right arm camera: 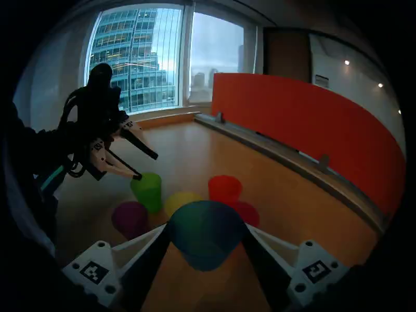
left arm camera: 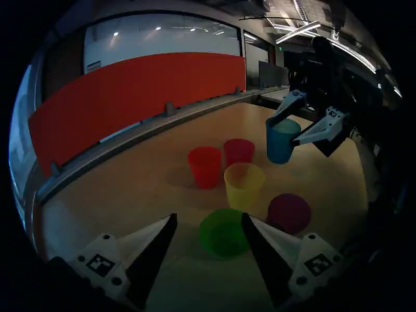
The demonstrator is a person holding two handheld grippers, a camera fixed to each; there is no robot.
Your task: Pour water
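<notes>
While raised above a wooden table (left arm camera: pixel 130 192), clamps a blue plastic cup (left arm camera: pixel 283 139) by its sides between both fingers of the right gripper (left arm camera: pixel 284 129). Holds that cup upright, mouth up, clear of the tabletop and beyond the other cups in the left gripper view. Cannot tell whether any water lies inside; the interior looks teal and dim. In the right gripper view, sits squarely between the two white fingers, rim toward the camera.

Spread wide apart, fingers of the left gripper (left arm camera: pixel 208 217) low over the table, with a green cup (left arm camera: pixel 224 236) standing between their tips. Cannot tell whether either tip touches it. In the right gripper view, one fingertip at the green cup's rim, the other reaching past it.

Standing upright in a loose cluster on the table:
- a red cup (left arm camera: pixel 205 166)
- a dark pink cup (left arm camera: pixel 239 151) just beside the red one
- a yellow cup (left arm camera: pixel 243 186) in the middle
- a purple cup (left arm camera: pixel 288 212) near the green one

Along the table's far edge, a long red partition panel (left arm camera: pixel 135 99). In the right gripper view, tall windows (right arm camera: pixel 138 57) with city towers outside.
</notes>
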